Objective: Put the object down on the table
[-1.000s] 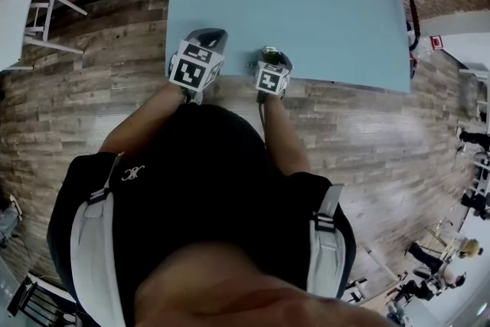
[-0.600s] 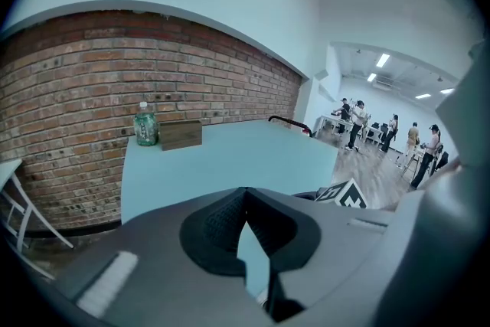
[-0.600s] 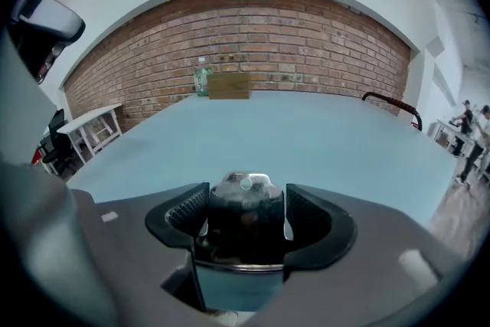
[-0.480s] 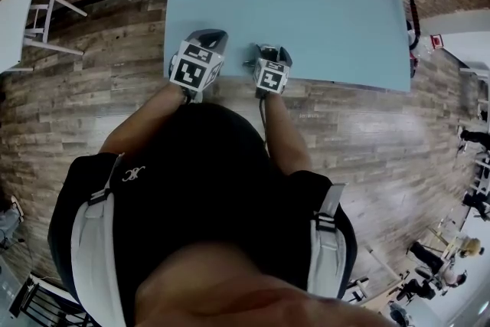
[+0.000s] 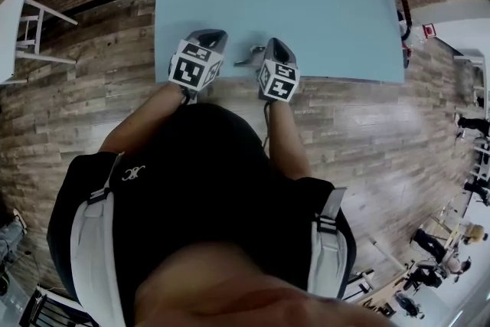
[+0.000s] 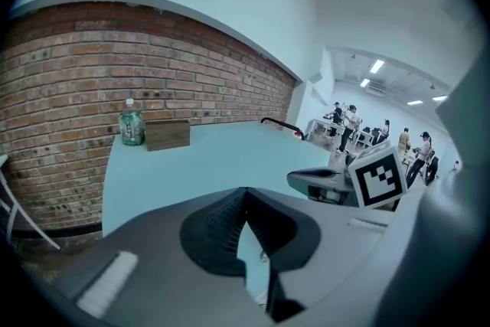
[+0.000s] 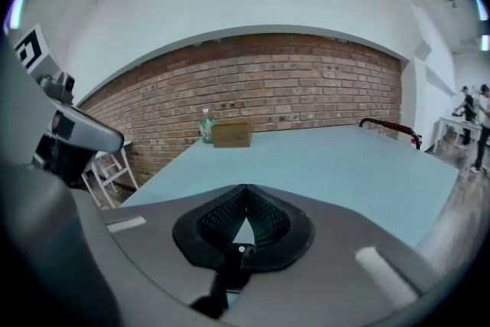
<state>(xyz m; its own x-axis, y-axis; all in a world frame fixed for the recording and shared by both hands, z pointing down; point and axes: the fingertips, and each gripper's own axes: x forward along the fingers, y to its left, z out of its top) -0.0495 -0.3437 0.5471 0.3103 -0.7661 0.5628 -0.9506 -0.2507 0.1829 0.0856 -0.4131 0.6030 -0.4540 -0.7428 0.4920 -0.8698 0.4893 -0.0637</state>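
Observation:
Both grippers hover over the near edge of the light blue table (image 5: 321, 4). My left gripper (image 5: 210, 35) is on the left and its jaws meet at the tips (image 6: 243, 194), shut with nothing between them. To its right, my right gripper (image 5: 275, 47) is also shut, its ribbed pads (image 7: 264, 217) pressed together and empty. A small grey piece (image 5: 247, 57) shows on the table just left of the right gripper; I cannot tell what it is. Neither gripper holds an object.
At the table's far edge stand a green bottle (image 7: 205, 126) and a brown wooden box (image 7: 232, 134), also seen as the bottle (image 6: 132, 122) and box (image 6: 167, 134). A black-and-red handle (image 7: 387, 125) lies at the right edge. A white chair (image 5: 32, 19) stands left; people are far right.
The right gripper's jaws have closed from wide apart to touching, and that gripper has shifted a little to the right. The left gripper has stayed put.

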